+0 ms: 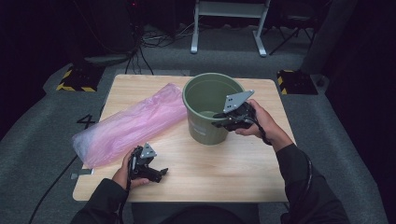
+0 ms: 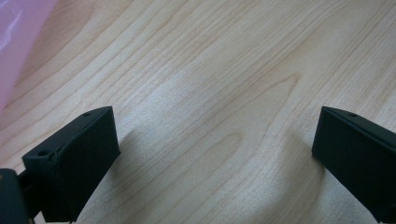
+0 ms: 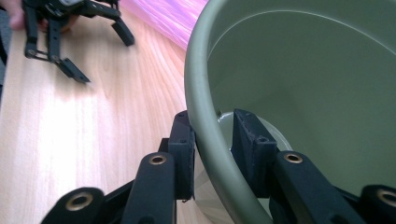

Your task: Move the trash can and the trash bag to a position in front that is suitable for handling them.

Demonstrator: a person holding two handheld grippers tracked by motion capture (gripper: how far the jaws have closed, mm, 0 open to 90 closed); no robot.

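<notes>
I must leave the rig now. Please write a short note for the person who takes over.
Right gripper: jaws astride the rim of the round olive-green plastic bucket, one inside, one outside, closed on it.
Left gripper: open, empty, low over the light wooden table.
Pink translucent plastic bag: lying flat, left of the bucket.
Done: bucket gripped.
Left, probably: fit the bag into the bucket.

A light wooden desk [image 1: 201, 177] stands on grey carpet [image 1: 42, 126]. Far behind, white frame legs [image 1: 229, 25] and yellow-black striped blocks [image 1: 77, 79] sit in darkness.
</notes>
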